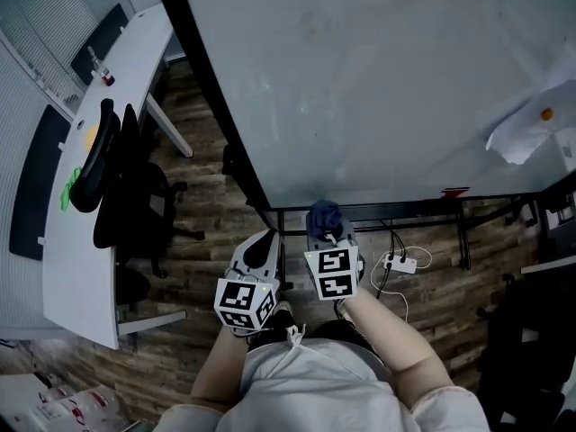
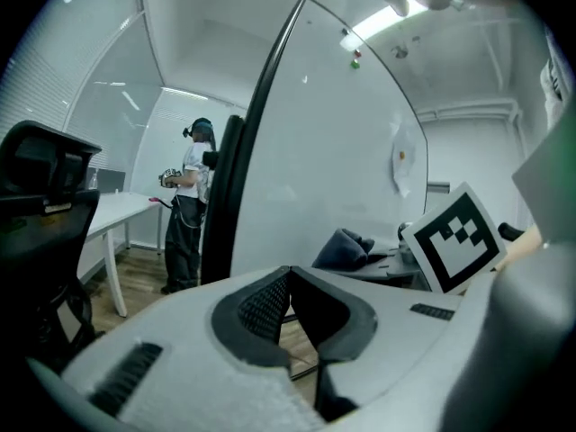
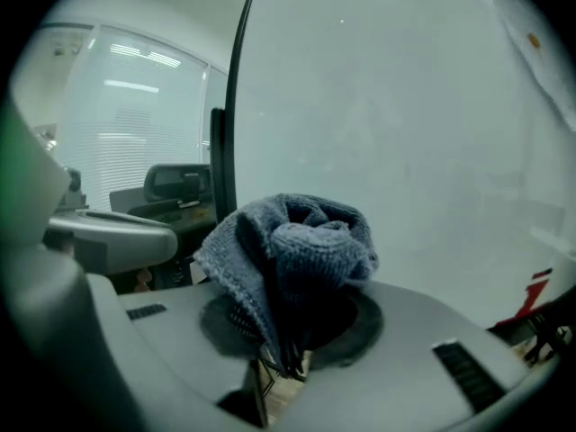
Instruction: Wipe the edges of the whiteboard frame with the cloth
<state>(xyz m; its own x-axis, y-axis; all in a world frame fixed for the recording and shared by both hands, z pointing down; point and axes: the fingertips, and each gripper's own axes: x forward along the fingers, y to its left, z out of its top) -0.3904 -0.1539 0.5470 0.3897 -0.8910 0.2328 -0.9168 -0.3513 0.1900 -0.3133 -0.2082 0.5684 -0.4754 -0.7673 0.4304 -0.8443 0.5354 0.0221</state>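
Note:
The whiteboard (image 1: 378, 79) fills the upper right of the head view. Its black frame (image 1: 220, 115) runs down the left side to a lower corner near my grippers. A bunched blue-grey cloth (image 1: 324, 215) is held in my right gripper (image 1: 327, 229), just below the frame's bottom edge near that corner. In the right gripper view the cloth (image 3: 301, 241) bulges out of the shut jaws, with the frame (image 3: 234, 106) behind it. My left gripper (image 1: 267, 240) hangs beside the right one, left of the corner. Its jaws (image 2: 288, 275) are shut with nothing between them. The cloth (image 2: 349, 247) shows to its right.
A black office chair (image 1: 117, 178) and a curved white desk (image 1: 81, 241) stand to the left. Under the board are its stand bars (image 1: 423, 210) and a power strip (image 1: 401, 262) with cables on the wood floor. A paper sheet (image 1: 526, 129) hangs on the board. A person (image 2: 191, 205) stands far behind.

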